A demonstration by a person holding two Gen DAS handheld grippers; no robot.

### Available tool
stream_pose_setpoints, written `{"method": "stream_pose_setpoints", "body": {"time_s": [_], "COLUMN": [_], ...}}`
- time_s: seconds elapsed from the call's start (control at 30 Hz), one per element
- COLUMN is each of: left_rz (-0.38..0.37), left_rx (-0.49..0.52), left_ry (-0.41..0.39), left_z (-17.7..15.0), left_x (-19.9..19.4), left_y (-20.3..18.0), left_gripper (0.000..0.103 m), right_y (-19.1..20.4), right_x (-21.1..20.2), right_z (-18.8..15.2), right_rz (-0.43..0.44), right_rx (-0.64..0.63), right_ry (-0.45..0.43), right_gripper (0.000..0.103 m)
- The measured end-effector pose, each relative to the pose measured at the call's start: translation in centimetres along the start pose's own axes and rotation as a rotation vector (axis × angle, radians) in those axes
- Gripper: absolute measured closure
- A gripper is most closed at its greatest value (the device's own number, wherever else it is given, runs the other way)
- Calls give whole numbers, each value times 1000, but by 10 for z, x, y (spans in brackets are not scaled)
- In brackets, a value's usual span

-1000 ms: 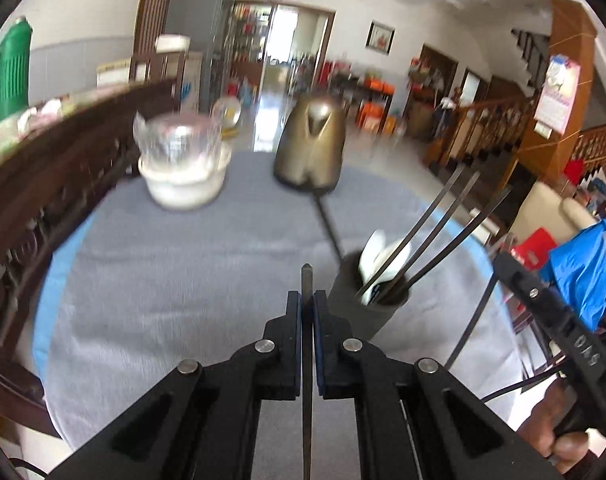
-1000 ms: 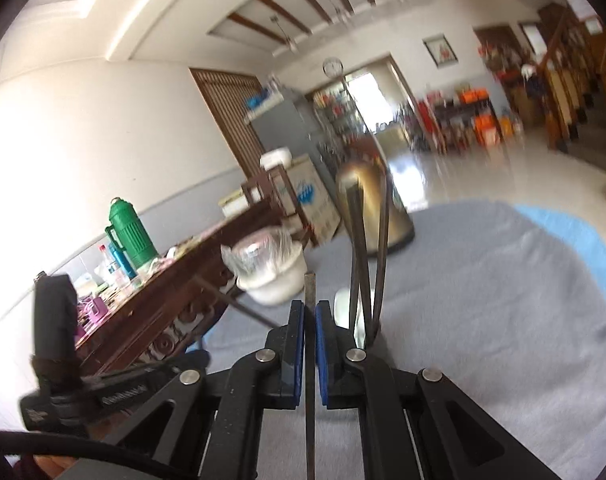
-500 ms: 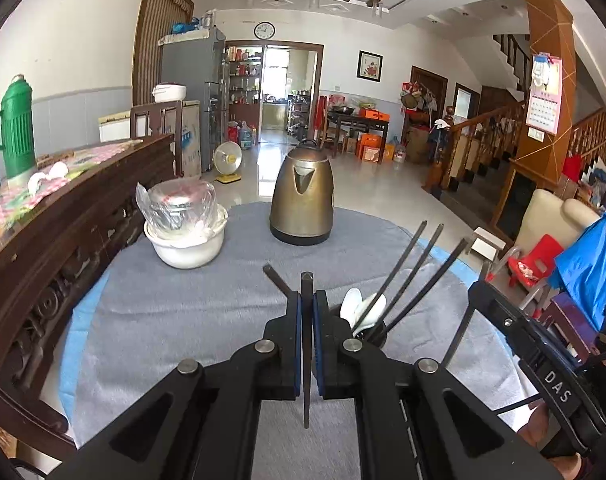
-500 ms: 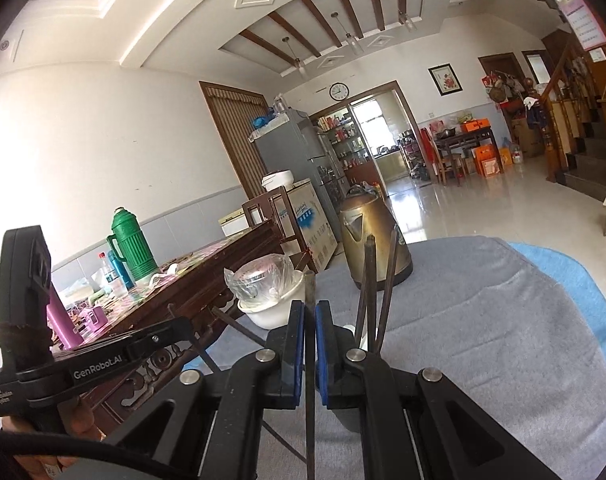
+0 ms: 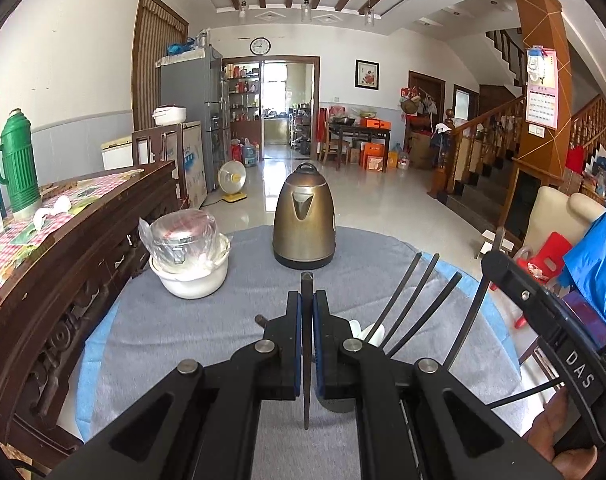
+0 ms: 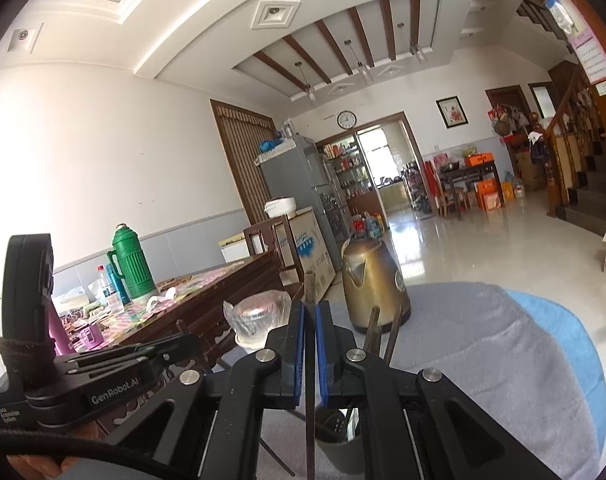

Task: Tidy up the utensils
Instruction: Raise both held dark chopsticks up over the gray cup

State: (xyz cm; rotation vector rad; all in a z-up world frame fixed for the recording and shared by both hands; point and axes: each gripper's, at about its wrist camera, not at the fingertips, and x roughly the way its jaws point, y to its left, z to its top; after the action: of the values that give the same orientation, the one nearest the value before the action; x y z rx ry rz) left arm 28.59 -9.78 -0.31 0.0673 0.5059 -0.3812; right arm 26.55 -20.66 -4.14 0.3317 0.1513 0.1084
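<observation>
A: Your left gripper (image 5: 307,336) pinches one dark chopstick (image 5: 306,360) upright; your right gripper (image 6: 310,352) pinches another chopstick (image 6: 310,400). Both sit above the grey holder (image 6: 339,440).

B: And the risk?

A: The holder already carries chopsticks (image 5: 415,300) and a white spoon (image 5: 373,332). If you lower at a tilt, the tip could strike them or the rim and tip the holder over.

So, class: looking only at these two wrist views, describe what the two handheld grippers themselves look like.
Both are matte black plastic linkages with silver round bolts. The left gripper and right gripper have flat black fingers lined with blue pads. White lettering reads "GenRobot.AI" on the left unit's body and "DAS" on the right's. A thin black cable trails near the right unit. Bare fingers show; no sleeves visible.
</observation>
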Motion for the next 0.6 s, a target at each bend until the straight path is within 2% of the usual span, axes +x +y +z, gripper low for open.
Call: {"method": "stream_pose_setpoints", "body": {"time_s": [0.33, 0.6], "left_rz": [-19, -85], "left_rx": [-8, -79], "left_ry": [-37, -129], "left_z": [15, 32], "left_x": [-4, -21], "left_y": [-4, 9], "left_gripper": [97, 97], "right_y": [-6, -7], "right_x": [-7, -13], "right_z": [20, 31], "right_rz": [-12, -18], "right_rx": [7, 25], "right_ry": [-70, -132], "right_gripper": [97, 97]}}
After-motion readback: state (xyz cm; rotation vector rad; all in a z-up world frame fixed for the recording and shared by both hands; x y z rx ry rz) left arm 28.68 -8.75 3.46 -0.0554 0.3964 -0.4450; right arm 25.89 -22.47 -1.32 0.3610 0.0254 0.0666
